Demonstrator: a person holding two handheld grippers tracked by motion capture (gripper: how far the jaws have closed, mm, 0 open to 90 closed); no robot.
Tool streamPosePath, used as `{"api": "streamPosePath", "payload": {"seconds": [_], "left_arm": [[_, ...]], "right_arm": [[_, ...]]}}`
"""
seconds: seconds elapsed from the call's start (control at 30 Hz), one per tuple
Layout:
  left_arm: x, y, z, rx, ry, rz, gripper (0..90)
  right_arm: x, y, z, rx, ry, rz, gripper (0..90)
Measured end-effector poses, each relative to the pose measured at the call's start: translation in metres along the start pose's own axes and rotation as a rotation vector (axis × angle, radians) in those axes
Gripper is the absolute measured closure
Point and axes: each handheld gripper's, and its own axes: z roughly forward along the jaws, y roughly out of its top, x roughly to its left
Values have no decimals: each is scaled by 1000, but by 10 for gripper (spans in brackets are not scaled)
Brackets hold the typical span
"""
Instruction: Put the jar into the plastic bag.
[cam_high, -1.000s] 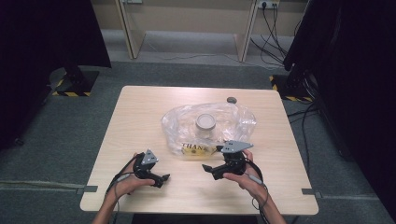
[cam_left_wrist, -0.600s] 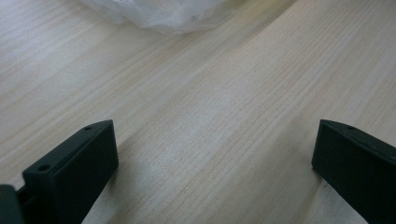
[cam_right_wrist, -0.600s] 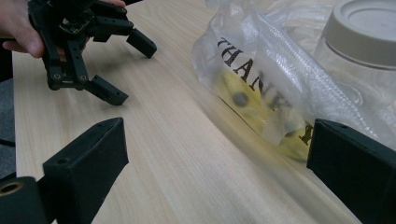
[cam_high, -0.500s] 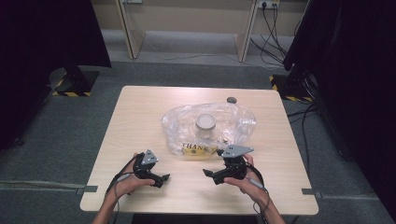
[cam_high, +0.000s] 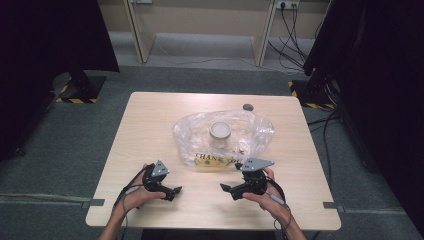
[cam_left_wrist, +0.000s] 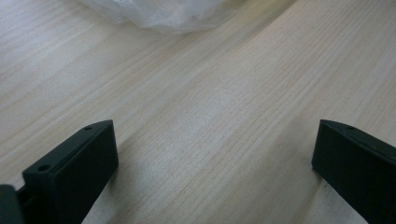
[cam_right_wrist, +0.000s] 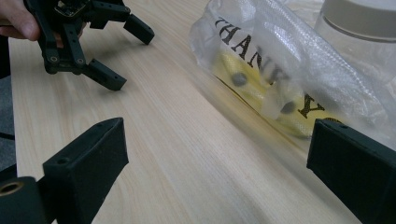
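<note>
Because the plastic bag (cam_high: 223, 137) is thin, clear film, it should be light, limp and slippery; the loose near edge by its "THANK YOU" lettering looks the best hold. It lies mid-bench with a lidded jar (cam_high: 220, 131) and something yellow inside. Left hand-held gripper (cam_high: 175, 191) and right hand-held gripper (cam_high: 226, 190) sit near, both wide open and empty.
</note>
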Motion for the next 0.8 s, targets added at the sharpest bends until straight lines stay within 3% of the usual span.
{"api": "streamPosePath", "payload": {"seconds": [0.8], "left_arm": [[0, 0, 0, 0, 0, 0, 0]], "right_arm": [[-4, -16, -12, 3, -21, 30, 52]]}}
